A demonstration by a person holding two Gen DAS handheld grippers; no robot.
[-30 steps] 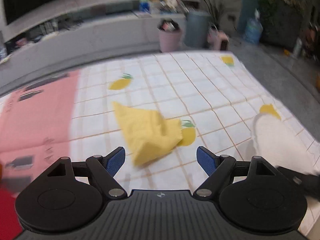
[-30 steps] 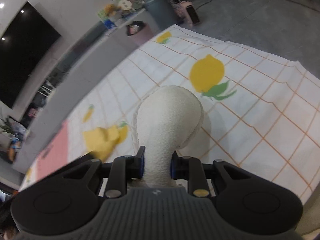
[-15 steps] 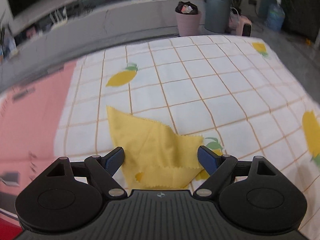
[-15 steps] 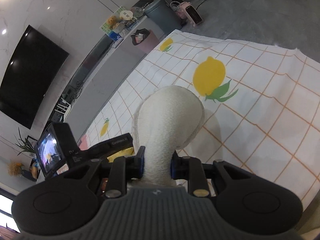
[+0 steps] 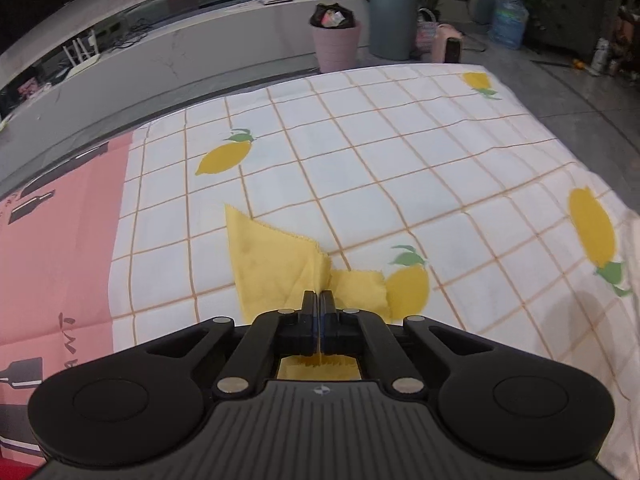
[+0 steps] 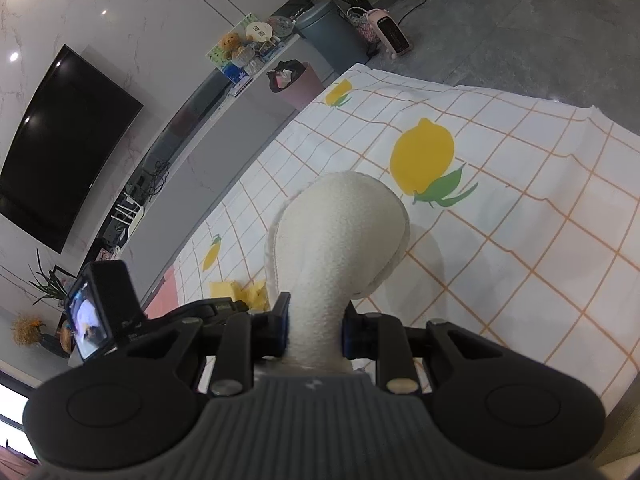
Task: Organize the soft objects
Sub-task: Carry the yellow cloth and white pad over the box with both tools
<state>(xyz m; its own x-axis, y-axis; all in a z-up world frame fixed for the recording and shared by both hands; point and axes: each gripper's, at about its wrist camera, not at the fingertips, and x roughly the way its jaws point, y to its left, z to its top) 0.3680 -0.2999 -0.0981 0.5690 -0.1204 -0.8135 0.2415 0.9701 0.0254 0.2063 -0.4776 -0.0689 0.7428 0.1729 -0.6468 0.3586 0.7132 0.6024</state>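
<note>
Left gripper (image 5: 319, 300), jaws clenched on the near edge of a yellow cloth (image 5: 272, 268), which lies crumpled on the lemon-print tablecloth (image 5: 400, 168) w/ its free corner toward 11 o'clock, beside a pink mat (image 5: 60, 248) at 9 o'clock. Right gripper (image 6: 315, 326) grasps a white fleecy pad (image 6: 344, 232) by its pinched end, rounded part held above the tablecloth toward 12 o'clock; left gripper's body & camera (image 6: 100, 312) show at 9 o'clock. Pink bin (image 5: 335, 42) stands past the far tablecloth edge, approx. 12 o'clock.
</note>
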